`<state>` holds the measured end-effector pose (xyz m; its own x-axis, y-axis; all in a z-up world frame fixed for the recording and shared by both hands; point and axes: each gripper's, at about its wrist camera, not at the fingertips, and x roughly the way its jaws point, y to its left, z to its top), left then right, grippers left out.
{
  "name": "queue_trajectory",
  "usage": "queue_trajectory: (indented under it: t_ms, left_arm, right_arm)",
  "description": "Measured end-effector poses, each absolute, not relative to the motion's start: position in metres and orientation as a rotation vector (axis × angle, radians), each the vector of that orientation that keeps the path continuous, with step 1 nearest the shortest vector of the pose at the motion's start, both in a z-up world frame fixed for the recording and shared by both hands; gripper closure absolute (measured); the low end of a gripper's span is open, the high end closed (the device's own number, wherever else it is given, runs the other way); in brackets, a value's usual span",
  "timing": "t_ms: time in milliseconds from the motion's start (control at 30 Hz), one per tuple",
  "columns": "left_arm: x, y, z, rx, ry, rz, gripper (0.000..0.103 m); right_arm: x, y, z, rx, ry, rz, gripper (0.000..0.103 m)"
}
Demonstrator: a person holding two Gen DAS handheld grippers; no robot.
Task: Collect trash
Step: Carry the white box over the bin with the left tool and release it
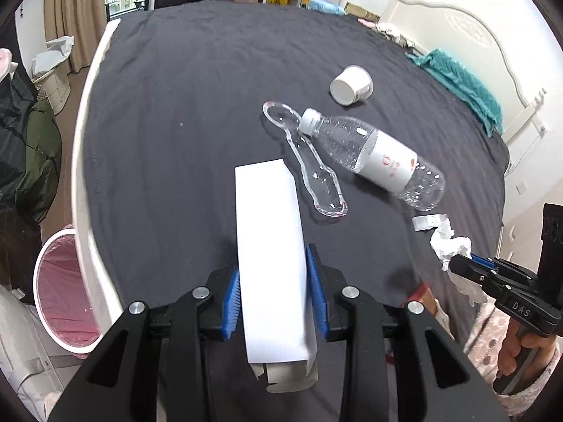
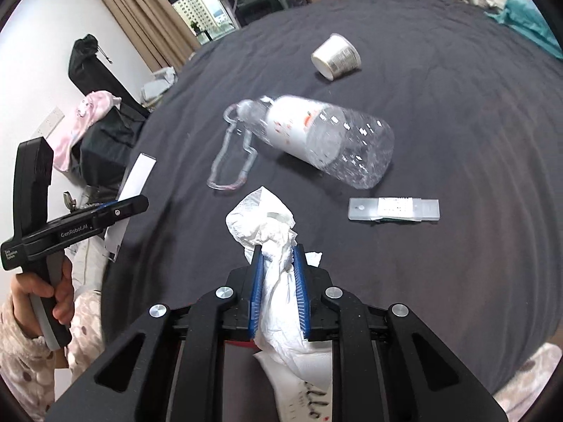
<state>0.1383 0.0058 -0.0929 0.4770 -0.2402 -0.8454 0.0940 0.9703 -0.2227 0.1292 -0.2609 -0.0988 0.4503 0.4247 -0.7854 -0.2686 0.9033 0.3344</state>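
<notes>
The left gripper (image 1: 273, 295) was clamped on a long white carton (image 1: 270, 246), its blue pads (image 1: 232, 302) pressing the carton's two long sides while the far end stuck out over the black bedsheet (image 1: 197, 105). The right gripper (image 2: 278, 281) pinched a crumpled white tissue (image 2: 267, 221), which bulged out ahead of the fingertips and trailed back between the fingers. No earlier view was at hand, so only the grips themselves could be told.

Just beyond the tissue, a flat clear plastic packet with a printed label (image 2: 394, 208) lay on the sheet. Farther out lay an empty clear water bottle (image 1: 369, 156) on its side, white cap pointing left in the left wrist view. Its neck rested over a clear plastic blister shell (image 1: 306, 165). Past the bottle a white paper cup (image 1: 352, 85) lay tipped on its side, apart from the rest.

Beside the bed's white edge, at lower left, stood a white bin with a pink liner (image 1: 63, 292). A teal cloth (image 1: 457, 81) lay by the white headboard (image 1: 485, 35).
</notes>
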Motion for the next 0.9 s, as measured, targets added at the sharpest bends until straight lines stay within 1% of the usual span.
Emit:
queue_trajectory:
  t_ms: [233, 467, 900]
  left_arm:
    - [0.114, 0.037, -0.077, -0.179, 1.003, -0.163, 0.07]
    - [0.088, 0.082, -0.07, -0.217, 0.97, -0.098, 0.07]
    - [0.036, 0.193, -0.088, -0.368, 0.947, 0.065, 0.07]
  right_arm:
    - [0.116, -0.237, -0.088, 0.109, 1.008, 0.446, 0.087]
    - [0.107, -0.201, -0.08, 0.123, 1.011, 0.537, 0.087]
    - [0.082, -0.11, -0.068, 0.056, 1.012, 0.716, 0.087]
